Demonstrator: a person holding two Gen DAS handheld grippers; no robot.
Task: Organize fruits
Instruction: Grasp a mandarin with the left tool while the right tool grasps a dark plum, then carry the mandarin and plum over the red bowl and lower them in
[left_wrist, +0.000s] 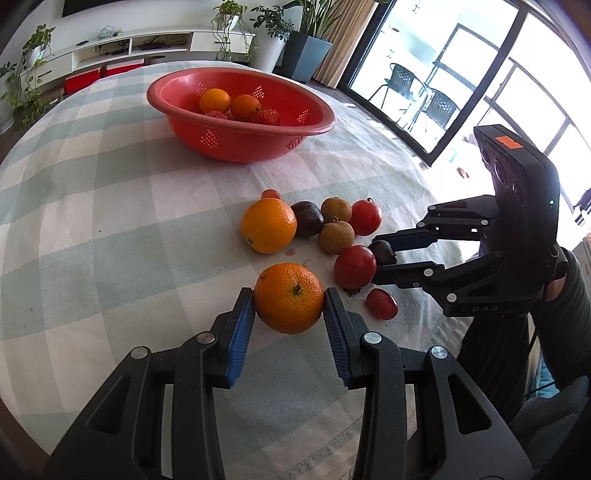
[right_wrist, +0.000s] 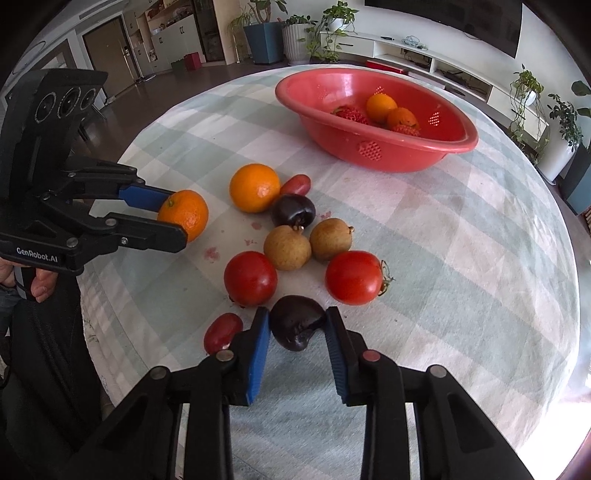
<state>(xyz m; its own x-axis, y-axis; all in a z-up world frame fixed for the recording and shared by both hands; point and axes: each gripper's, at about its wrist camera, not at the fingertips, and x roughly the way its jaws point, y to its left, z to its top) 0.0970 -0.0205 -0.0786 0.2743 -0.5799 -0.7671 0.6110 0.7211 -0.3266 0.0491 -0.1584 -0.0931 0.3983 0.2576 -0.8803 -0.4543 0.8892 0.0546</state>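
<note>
1. Done so far, judging from how things lie: the red plastic perforated basin (left_wrist: 240, 110), in the upper middle of the left wrist view, already holds two round oranges (left_wrist: 215, 100) and a few red strawberries (left_wrist: 266, 116)
2. Left to do: a cluster of loose fruit on the pale green-and-white checked worktop (left_wrist: 110, 221), in the middle of both views – a large smooth orange (left_wrist: 268, 225), two brown rough-skinned longans (right_wrist: 287, 247), two round red tomatoes (right_wrist: 354, 277), a dark purple plum (right_wrist: 293, 210) with a small red oblong fruit (right_wrist: 295, 184) above it, and another small red oblong fruit (right_wrist: 222, 332) at lower left of the right wrist view
3. The left tool (left_wrist: 289, 314) is closed on a dimpled orange mandarin with a green stem scar (left_wrist: 289, 297); both blue pads touch its sides, low in the left wrist view. Whether it is lifted off the cloth I cannot tell
4. The right tool (right_wrist: 297, 332) is clamped round a dark purple, slightly misshapen plum (right_wrist: 297, 321) at lower middle of its own view – the pads look pressed against it, and it appears to rest on the cloth
5. My estimate: under halfway, with about ten pieces outside the basin, two of them gripped
</note>
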